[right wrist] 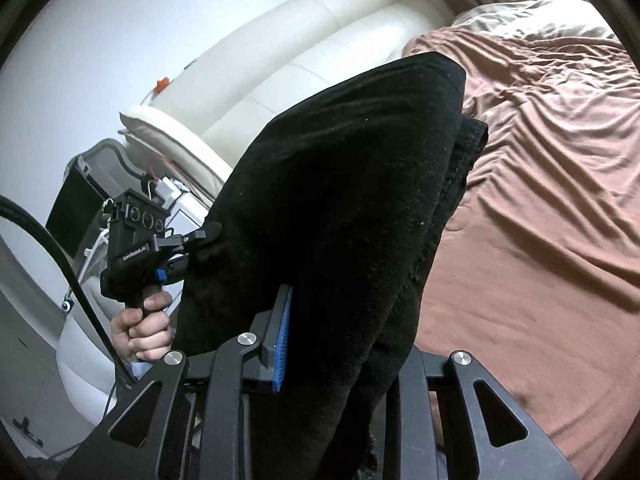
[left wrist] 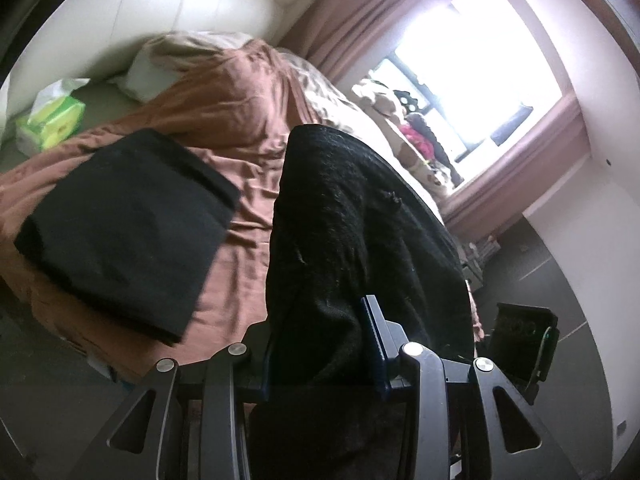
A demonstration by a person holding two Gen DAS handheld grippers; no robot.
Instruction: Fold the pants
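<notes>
While both grippers' fingers clamp black pants

Bed under rumpled brown cover, cream padded headboard behind. Pink curtains frame blown-out bright window. White walls, dark tiled floor. Tissue pack beside pillow.

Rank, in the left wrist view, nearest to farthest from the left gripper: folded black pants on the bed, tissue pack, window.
1. Folded black pants, left, on the brown bedspread.
2. Tissue pack, far left by the headboard.
3. Window, upper right, beyond the bed.
</notes>
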